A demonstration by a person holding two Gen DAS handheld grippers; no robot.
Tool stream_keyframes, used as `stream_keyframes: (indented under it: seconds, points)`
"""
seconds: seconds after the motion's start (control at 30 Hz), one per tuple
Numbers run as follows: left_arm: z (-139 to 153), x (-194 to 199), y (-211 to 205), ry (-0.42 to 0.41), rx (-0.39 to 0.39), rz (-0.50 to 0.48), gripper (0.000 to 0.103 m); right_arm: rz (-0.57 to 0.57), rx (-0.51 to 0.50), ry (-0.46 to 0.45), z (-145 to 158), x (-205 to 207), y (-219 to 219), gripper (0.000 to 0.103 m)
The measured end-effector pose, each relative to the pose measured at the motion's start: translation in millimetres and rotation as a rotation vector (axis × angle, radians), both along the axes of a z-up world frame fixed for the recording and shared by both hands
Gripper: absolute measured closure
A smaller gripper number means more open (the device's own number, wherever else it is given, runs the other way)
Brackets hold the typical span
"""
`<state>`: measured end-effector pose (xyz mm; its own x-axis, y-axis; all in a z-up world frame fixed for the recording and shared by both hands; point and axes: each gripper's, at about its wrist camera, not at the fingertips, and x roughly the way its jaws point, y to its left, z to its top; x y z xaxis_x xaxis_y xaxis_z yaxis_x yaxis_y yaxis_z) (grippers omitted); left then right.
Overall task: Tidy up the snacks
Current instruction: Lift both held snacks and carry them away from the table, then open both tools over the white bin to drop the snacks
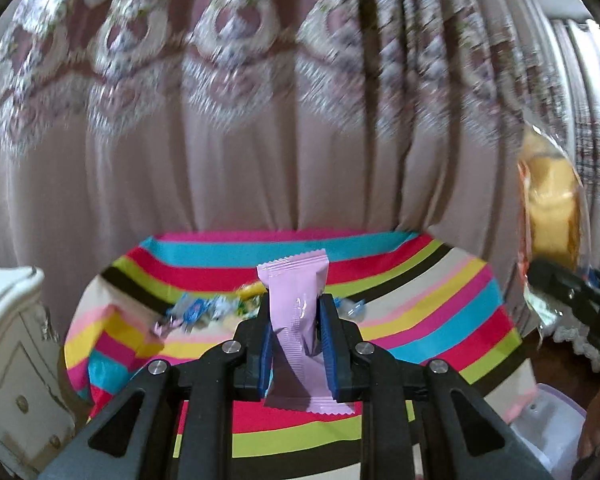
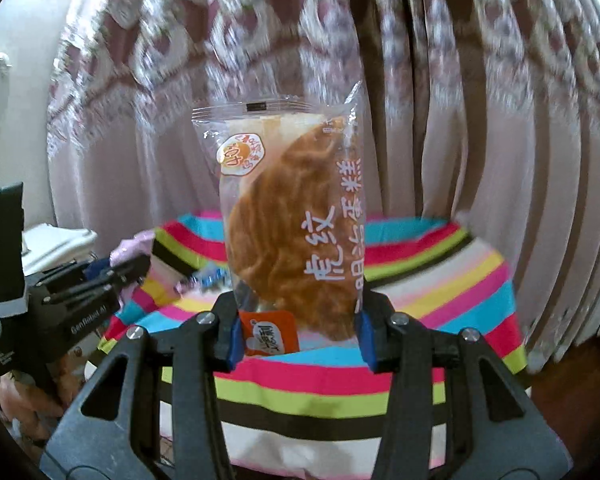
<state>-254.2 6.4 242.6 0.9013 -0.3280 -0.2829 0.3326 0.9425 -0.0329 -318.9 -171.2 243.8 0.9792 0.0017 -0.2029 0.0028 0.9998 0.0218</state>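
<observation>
Right now L gripper (image 1: 294, 344) is clamped on a pink snack packet (image 1: 298, 320), upright btwn its blue pads, above the striped tablecloth (image 1: 440, 304). R gripper (image 2: 298, 336) is clamped on a clear-wrapped cake (image 2: 292, 232), also upright. Small wrapped candies (image 1: 204, 308) lie on the cloth at approx 11 o'clock from the pink packet. Patterned curtain (image 1: 220, 140) hangs behind.

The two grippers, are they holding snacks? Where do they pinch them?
Yes. Left gripper pinches the pink packet at its middle. Right gripper clamps the cake bag near its bottom end.
</observation>
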Motion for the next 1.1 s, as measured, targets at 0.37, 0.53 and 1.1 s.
stream_keyframes:
  seconds: [0.37,0.53,1.1]
  points:
    - [42,-48,-8,-0.048,-0.002,-0.032,0.081,0.009,-0.084,-0.051,11,-65,-1,0.054]
    - [59,-75,-42,-0.135,0.043,-0.089,0.081,-0.029,-0.114,-0.06,21,-87,-18,0.054]
    - [25,-154,-223,-0.171,0.208,-0.518,0.08,-0.369,-0.079,0.107,-35,-178,-135,0.054]
